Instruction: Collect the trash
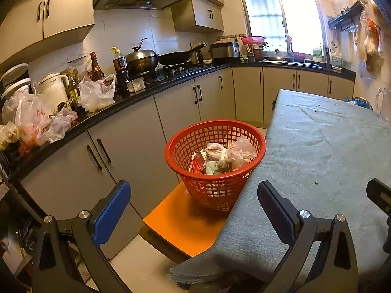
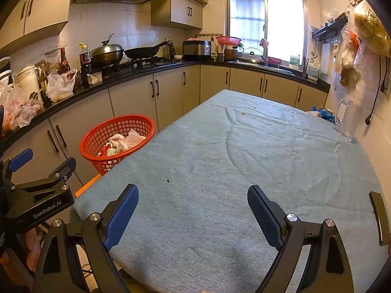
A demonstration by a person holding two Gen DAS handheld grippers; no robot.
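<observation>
Trash (image 1: 226, 156), a knotted plastic bag and crumpled wrappers, sits inside a red basket (image 1: 185, 136) straight ahead of the left gripper (image 1: 193, 201), whose blue-padded jaws are spread wide with nothing between them. The basket stands on an orange stool (image 1: 180, 217), touching the edge of a table under a grey-green cloth (image 1: 322, 151) that runs past the right-hand jaw. Beyond the left-hand jaw, a black counter (image 1: 136, 95) holds plastic bags (image 1: 96, 92), bottles and pans.

From the right wrist, the right gripper (image 2: 193, 206) hangs over the near end of the table cloth (image 2: 232, 151), jaws parted and empty. Dark crumbs (image 2: 168, 180) dot the cloth just ahead of the left-hand jaw. The basket (image 2: 97, 136) with its trash (image 2: 122, 141) lies beyond that jaw, off the table's edge; the left gripper (image 2: 41, 163) shows beside it, also open.
</observation>
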